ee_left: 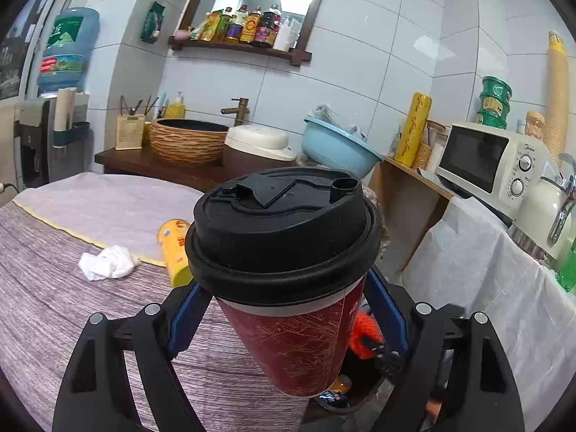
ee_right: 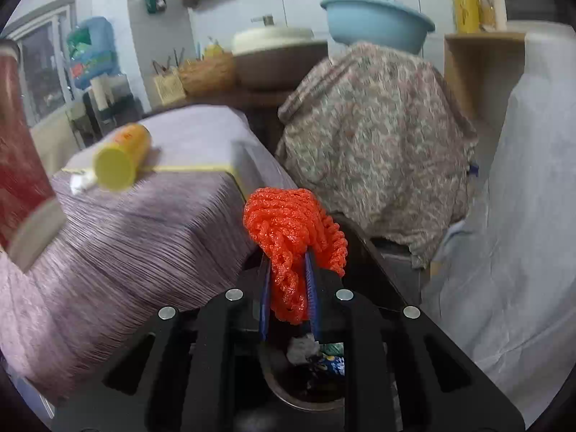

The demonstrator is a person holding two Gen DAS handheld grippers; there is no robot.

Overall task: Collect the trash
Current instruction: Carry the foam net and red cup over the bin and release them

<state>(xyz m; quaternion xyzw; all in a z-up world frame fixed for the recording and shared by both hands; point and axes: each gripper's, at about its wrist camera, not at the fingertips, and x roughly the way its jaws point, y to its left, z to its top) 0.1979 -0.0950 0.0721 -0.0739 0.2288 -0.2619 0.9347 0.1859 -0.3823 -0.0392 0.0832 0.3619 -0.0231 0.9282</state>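
Observation:
My left gripper [ee_left: 288,309] is shut on a red paper cup with a black lid [ee_left: 288,252] and holds it upright off the table's right edge, above a dark trash bin [ee_left: 360,396]. The cup also shows at the left edge of the right wrist view [ee_right: 18,165]. My right gripper [ee_right: 289,288] is shut on an orange foam net [ee_right: 291,230] and holds it over the bin [ee_right: 306,378], which has trash inside. A yellow bottle [ee_left: 174,252] lies on the table beside a crumpled white tissue [ee_left: 108,262]; both also show in the right wrist view: bottle [ee_right: 120,158], tissue [ee_right: 81,181].
The table has a purple striped cloth [ee_left: 54,306]. A cloth-draped object [ee_right: 378,144] stands behind the bin. A white-covered counter [ee_left: 486,270] with a microwave [ee_left: 493,158] is at right. A counter with a basin sink [ee_left: 187,140], a cooker and a blue basin [ee_left: 338,147] is behind.

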